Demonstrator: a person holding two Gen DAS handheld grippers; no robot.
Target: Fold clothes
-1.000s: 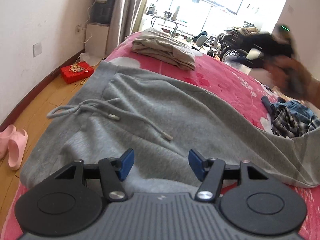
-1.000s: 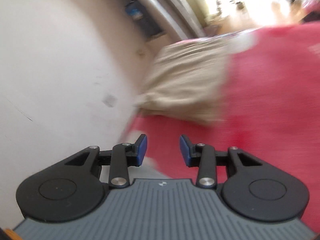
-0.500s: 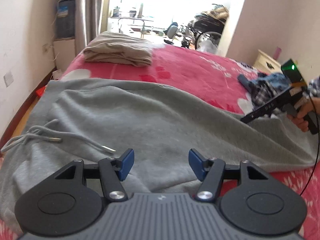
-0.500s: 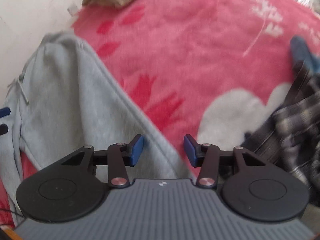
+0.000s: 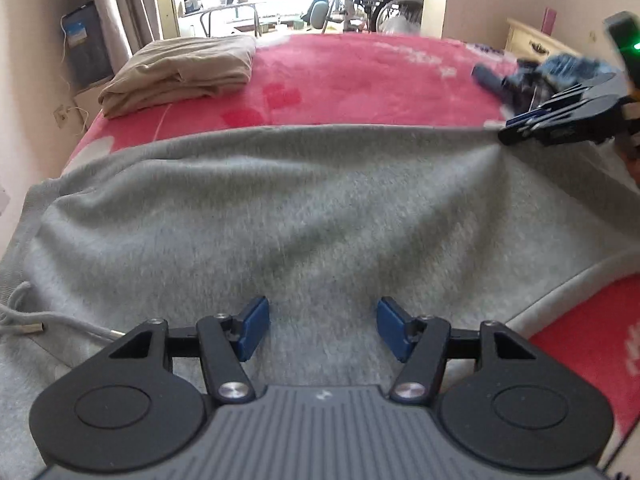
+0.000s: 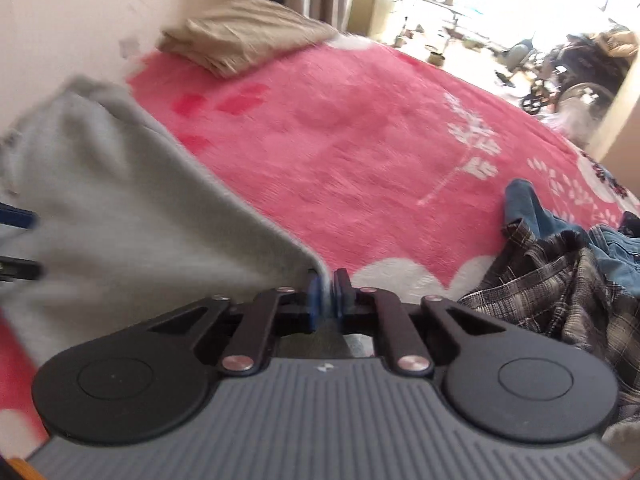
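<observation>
Grey sweatpants (image 5: 300,208) lie spread across the red bed blanket (image 5: 360,80), their drawstring (image 5: 24,320) at the left edge of the left wrist view. My left gripper (image 5: 323,320) hovers low over the near part of the pants. Its jaws are opening, and nothing is pinched between them. My right gripper (image 6: 326,292) is closing its jaws on the far edge of the sweatpants (image 6: 120,220), with the pads pressing on the hem. In the left wrist view the right gripper (image 5: 506,132) pulls the cloth into a taut ridge.
A folded beige garment (image 5: 184,68) rests at the far left corner of the bed, near the wall. A crumpled plaid shirt and jeans pile (image 6: 560,280) lies to the right of the right gripper. A wheelchair and furniture stand beyond the bed.
My left gripper slid right over the pants, so the drawstring moved to the left edge. The right gripper dropped to the far hem and its jaws closed on it.
</observation>
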